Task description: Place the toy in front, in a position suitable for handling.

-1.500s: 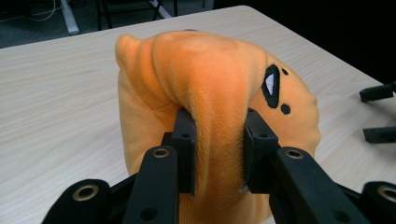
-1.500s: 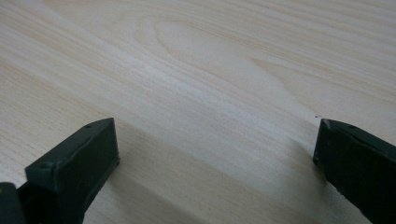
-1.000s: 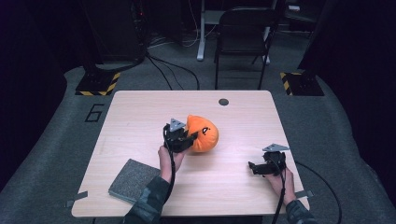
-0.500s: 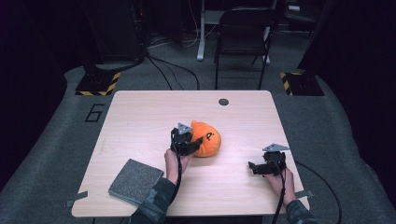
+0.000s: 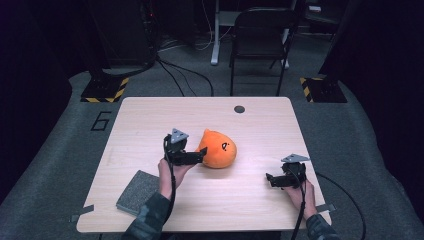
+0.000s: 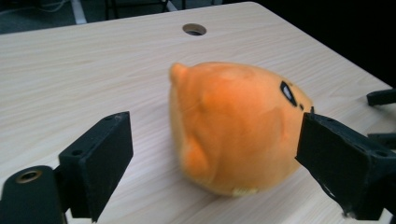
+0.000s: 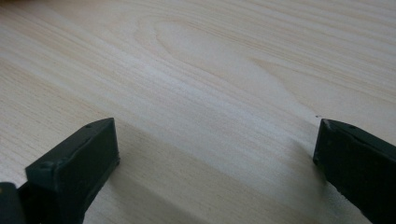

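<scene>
Orange and rounded, the soft plush toy (image 5: 218,149) rests on the pale wooden table (image 5: 150,120) near its middle, with a small pointed nub on top and a black stitched eye on the side turned toward the person's right. In the left gripper view the plush toy (image 6: 233,126) sits between the two black jaws, which stand wide apart; the right-hand jaw seems to lie at or against the fabric, the left-hand one is clear of it, so nothing is clamped.

From above, the left gripper (image 5: 192,157) lies level, pointing rightward at the toy's near-left flank, the hand (image 5: 172,172) behind it and a camouflage sleeve trailing to the table's near edge. The right gripper (image 5: 272,179) rests low near the table's near-right part, well apart from the toy, its jaws spread wide over bare wood (image 7: 210,84) and holding nothing.

A grey square felt pad (image 5: 138,191) lies near the near-left corner. A round cable hole (image 5: 239,109) sits by the far edge, and a dark folding chair (image 5: 260,45) stands beyond the table.
</scene>
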A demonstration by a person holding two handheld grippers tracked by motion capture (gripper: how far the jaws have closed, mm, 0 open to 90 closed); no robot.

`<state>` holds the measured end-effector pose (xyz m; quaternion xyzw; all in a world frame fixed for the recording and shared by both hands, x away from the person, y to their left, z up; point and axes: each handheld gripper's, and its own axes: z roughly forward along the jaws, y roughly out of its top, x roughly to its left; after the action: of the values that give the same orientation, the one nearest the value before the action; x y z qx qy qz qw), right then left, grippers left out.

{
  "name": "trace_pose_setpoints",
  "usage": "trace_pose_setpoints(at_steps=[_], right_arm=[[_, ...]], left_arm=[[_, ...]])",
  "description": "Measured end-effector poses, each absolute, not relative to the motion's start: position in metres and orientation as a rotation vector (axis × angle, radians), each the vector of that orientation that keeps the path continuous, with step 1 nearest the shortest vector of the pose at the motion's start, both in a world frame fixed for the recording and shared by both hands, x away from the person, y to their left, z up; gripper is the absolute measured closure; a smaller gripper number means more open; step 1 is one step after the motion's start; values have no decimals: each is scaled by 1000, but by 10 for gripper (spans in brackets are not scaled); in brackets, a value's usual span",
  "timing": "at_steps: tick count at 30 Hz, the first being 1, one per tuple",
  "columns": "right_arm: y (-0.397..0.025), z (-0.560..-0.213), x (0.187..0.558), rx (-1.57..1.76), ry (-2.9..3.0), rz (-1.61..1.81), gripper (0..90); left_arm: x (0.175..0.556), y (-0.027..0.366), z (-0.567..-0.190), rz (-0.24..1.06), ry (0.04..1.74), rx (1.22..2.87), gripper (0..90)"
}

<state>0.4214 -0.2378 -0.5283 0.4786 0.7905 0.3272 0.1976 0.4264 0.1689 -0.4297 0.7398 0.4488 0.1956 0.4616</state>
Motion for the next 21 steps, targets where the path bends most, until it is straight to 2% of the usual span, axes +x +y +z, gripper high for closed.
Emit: trace_pose_setpoints(at_steps=[10, 21], right_arm=[[-238, -528, 421, 1340, 2212, 915, 0], [-238, -528, 421, 1341, 2212, 916, 0]], left_arm=[[399, 226, -434, 532, 1104, 1871, 64], [367, 263, -456, 569, 1132, 1926, 47]])
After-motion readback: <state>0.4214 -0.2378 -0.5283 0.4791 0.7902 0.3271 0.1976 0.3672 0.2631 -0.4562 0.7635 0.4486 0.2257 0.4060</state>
